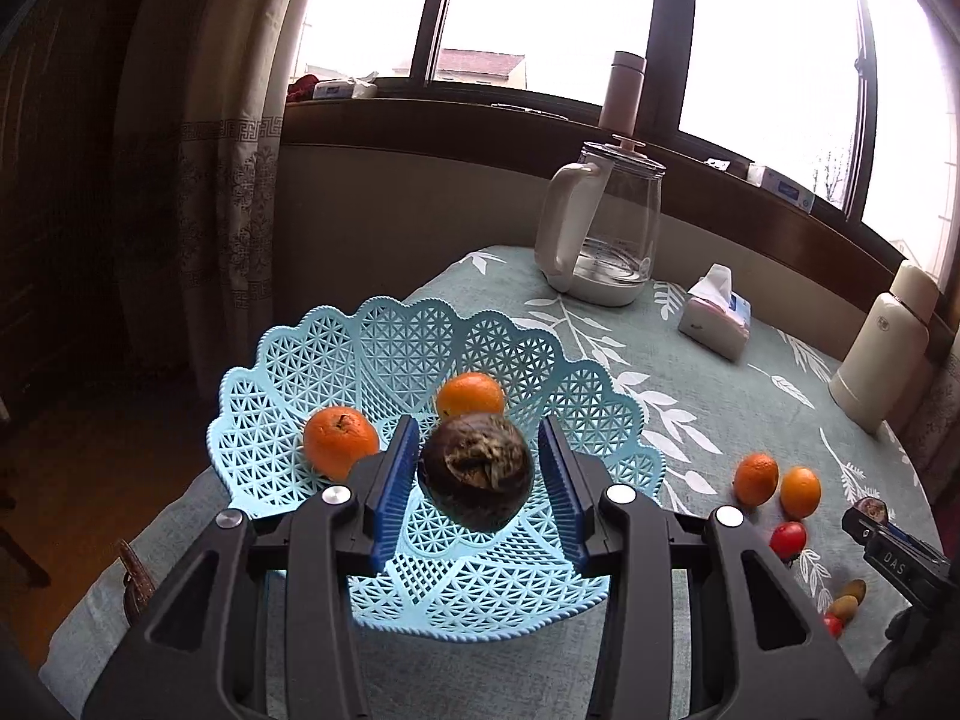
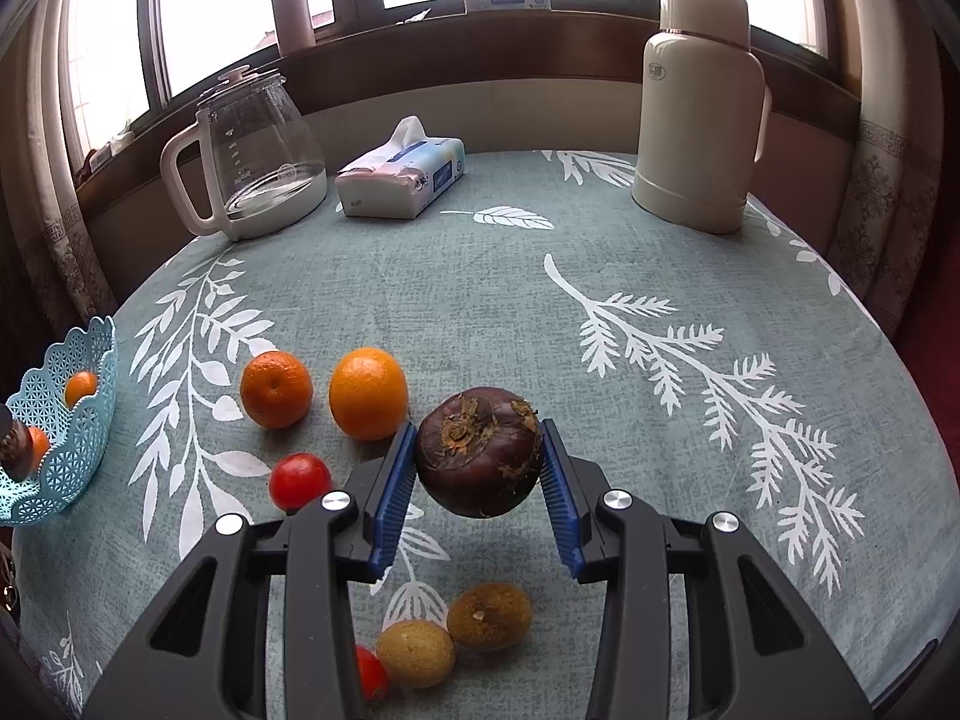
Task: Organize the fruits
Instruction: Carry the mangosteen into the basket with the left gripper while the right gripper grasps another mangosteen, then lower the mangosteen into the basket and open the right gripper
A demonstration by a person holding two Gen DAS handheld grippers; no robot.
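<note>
Two hand-held grippers loaded: left hand-held gripper (image 1: 477, 468) clamps dark fruit (image 1: 476, 471) over blue basket (image 1: 384, 348), likely for drop beside two oranges (image 1: 340, 441). Right hand-held gripper (image 2: 479, 459) pinches second dark fruit (image 2: 479, 452) above counter (image 2: 480, 300); basket at its 9 o'clock.

Four oranges: two in the basket (image 1: 384, 342), two (image 2: 276, 388) (image 2: 368, 393) beside it. Two dark fruits (image 1: 476, 471) (image 2: 480, 451), two tomatoes (image 2: 299, 480) (image 2: 371, 672), two brown fruits (image 2: 416, 653) (image 2: 489, 615).
</note>
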